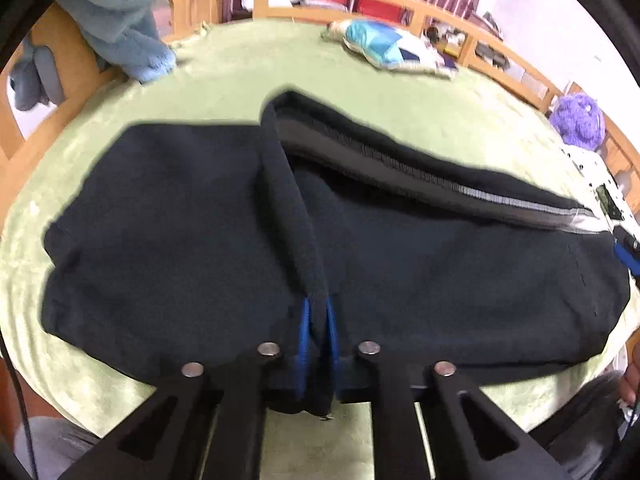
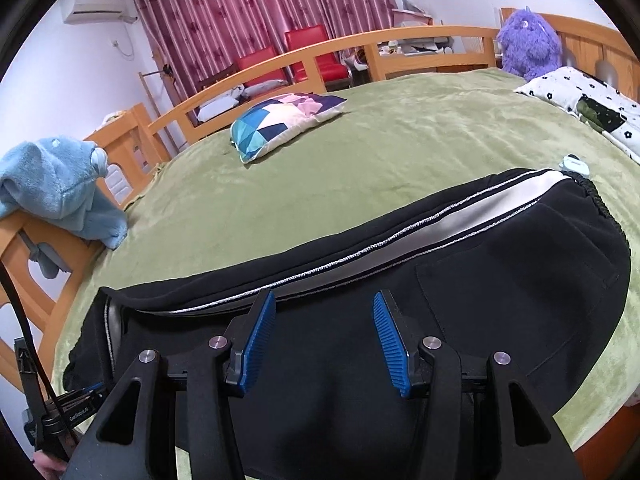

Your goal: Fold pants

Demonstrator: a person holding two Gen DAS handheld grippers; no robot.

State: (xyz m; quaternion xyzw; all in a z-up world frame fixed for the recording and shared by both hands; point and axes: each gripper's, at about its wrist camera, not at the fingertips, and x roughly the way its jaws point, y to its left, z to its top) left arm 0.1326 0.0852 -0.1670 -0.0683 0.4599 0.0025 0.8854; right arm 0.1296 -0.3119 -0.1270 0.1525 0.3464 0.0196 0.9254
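Pinched between the blue pads of the left gripper [image 1: 318,344], at the bottom centre of its view, a ridge of black fabric is held: an edge of the black track pants [image 1: 360,248]. From that pinch the raised fold runs up the frame toward the far edge of the garment. The right gripper [image 2: 324,340] is seen with its pads spread wide, hovering over the cloth and holding nothing. The pants lie flat on the green bedspread [image 2: 400,128], their long axis running left to right across both views, marked by the white side stripe [image 2: 460,228]. Judged from this, the left gripper is the one engaged; the fold would be carried across that axis.
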